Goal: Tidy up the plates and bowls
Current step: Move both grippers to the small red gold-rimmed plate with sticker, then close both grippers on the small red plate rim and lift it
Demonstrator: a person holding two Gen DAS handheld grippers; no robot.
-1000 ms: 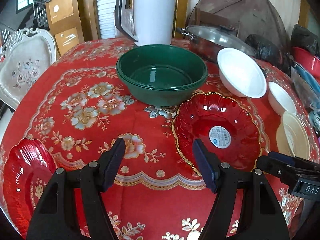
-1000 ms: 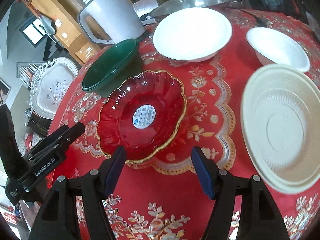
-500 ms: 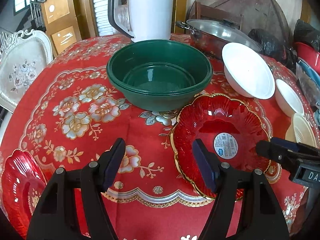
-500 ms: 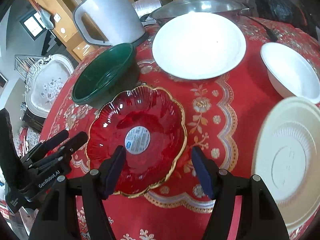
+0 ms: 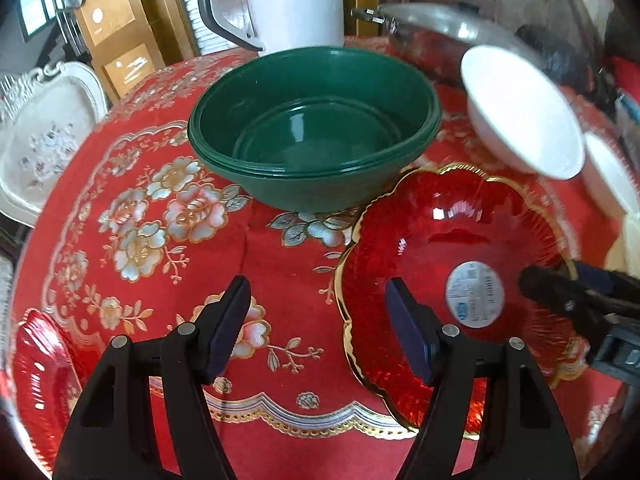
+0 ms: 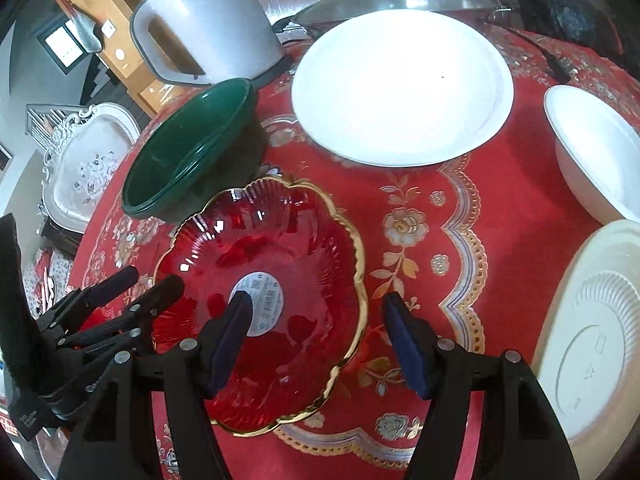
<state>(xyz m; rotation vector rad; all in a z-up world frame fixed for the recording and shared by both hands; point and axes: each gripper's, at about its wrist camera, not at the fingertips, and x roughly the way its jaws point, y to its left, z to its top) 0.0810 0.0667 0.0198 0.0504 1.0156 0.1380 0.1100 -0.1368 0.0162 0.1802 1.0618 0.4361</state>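
Red plate's [image 6: 280, 264] gold rim between spread right tongs [image 6: 316, 332]

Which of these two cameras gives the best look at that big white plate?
The right wrist view: the white plate shows whole, its full round face open to the camera. The left wrist view catches it only from the side, far off at the right and blurred.
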